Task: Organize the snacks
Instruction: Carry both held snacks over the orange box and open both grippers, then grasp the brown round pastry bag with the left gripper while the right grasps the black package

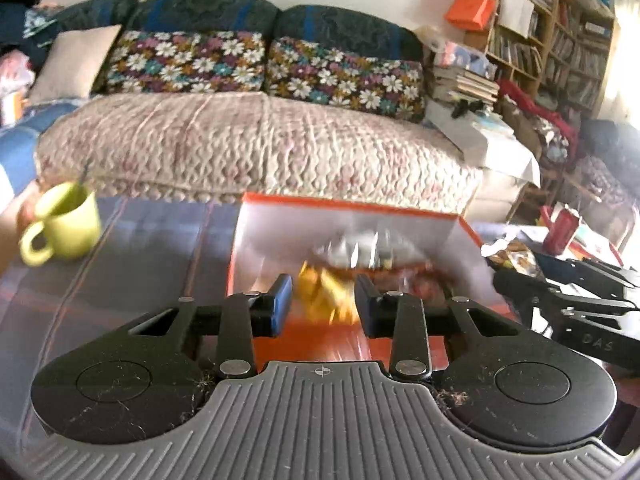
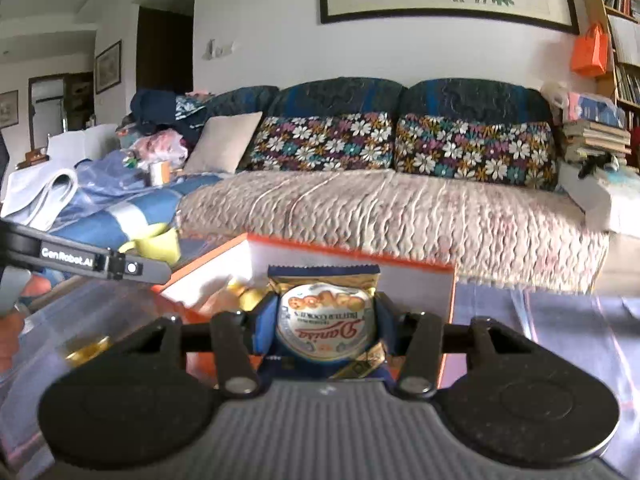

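Nearest us in the right wrist view, we are pinching a cookie packet (image 2: 326,326) between the two fingers of the right gripper (image 2: 325,332); the packet is sitting upside down to the lens, its blue crimped edge pointing to 12 o'clock. Just beyond it we are facing the orange box (image 2: 448,280), whose white inner walls are showing, with yellow snacks (image 2: 246,296) lying inside toward 10 o'clock. In the left wrist view, we are holding the left gripper (image 1: 322,300) with its fingers spread apart over the near edge of the same box (image 1: 256,224). Between and beyond those fingers, blurred yellow-orange wrappers (image 1: 324,292) and a silvery packet (image 1: 360,250) are lying inside the box. At 9 o'clock a green mug (image 1: 66,226) is standing on the table (image 1: 160,248), well apart from the box, with something thin sticking out of it. At 3 o'clock more wrappers (image 1: 510,256) are lying beside the box. Farther off, the sofa (image 2: 400,208) is filling the background.
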Demonstrator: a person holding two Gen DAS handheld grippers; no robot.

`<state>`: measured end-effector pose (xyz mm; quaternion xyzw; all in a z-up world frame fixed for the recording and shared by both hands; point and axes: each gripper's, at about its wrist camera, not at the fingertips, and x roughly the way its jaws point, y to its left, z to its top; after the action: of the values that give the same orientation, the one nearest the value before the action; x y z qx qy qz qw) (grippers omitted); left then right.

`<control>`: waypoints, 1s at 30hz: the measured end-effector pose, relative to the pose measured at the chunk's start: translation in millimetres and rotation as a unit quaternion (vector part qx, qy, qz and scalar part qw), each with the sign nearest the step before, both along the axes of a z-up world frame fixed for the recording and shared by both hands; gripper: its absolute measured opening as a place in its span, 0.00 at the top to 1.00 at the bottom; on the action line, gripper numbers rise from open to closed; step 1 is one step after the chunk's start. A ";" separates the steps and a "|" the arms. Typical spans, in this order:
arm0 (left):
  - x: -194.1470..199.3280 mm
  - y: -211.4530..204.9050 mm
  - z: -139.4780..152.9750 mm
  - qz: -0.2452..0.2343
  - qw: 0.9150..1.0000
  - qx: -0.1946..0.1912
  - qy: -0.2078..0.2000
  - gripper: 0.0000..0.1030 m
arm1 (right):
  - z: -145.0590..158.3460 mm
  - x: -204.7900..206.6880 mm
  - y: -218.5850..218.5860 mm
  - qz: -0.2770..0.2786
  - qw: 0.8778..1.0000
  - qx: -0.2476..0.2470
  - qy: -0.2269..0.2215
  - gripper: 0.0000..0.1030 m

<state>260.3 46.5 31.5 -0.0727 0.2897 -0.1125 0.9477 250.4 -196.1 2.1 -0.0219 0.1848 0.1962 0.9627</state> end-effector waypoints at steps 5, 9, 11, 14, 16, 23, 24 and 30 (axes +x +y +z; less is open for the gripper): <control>64.6 -9.2 -14.8 0.017 0.999 0.027 0.007 0.92 | -17.4 74.7 1.3 -0.016 1.000 -0.007 0.013 0.50; 39.3 -2.6 -17.2 0.005 0.999 0.029 -0.011 0.47 | -27.9 90.5 -2.6 -0.009 1.000 0.006 0.024 0.50; 17.8 -2.4 -23.9 -0.001 0.998 0.056 -0.012 0.45 | -23.8 76.5 -6.5 -0.004 1.000 0.016 0.014 0.50; -2.5 -11.7 -38.2 -0.031 0.994 0.101 0.003 0.40 | -11.6 30.6 -18.7 0.013 1.000 0.023 0.001 0.50; -10.9 -23.5 -50.9 -0.038 0.989 0.145 0.015 0.39 | -9.8 14.3 -23.2 0.014 1.000 0.027 0.000 0.50; -0.4 -44.4 -82.3 -0.018 0.988 0.130 0.076 0.39 | -41.4 -47.2 -36.8 -0.016 0.998 0.057 0.030 0.51; 7.4 -48.8 -89.1 -0.016 0.986 0.140 0.087 0.37 | -50.6 -47.5 -36.2 -0.015 0.997 0.059 0.046 0.51; 25.7 -46.2 -106.6 0.002 0.986 0.115 0.118 0.38 | -97.7 -39.2 -44.2 -0.008 0.987 0.064 0.145 0.48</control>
<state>286.1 0.3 -75.1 0.0233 0.4108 -0.0677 0.9089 211.2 -240.3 -95.5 0.0699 0.3099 0.2006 0.9268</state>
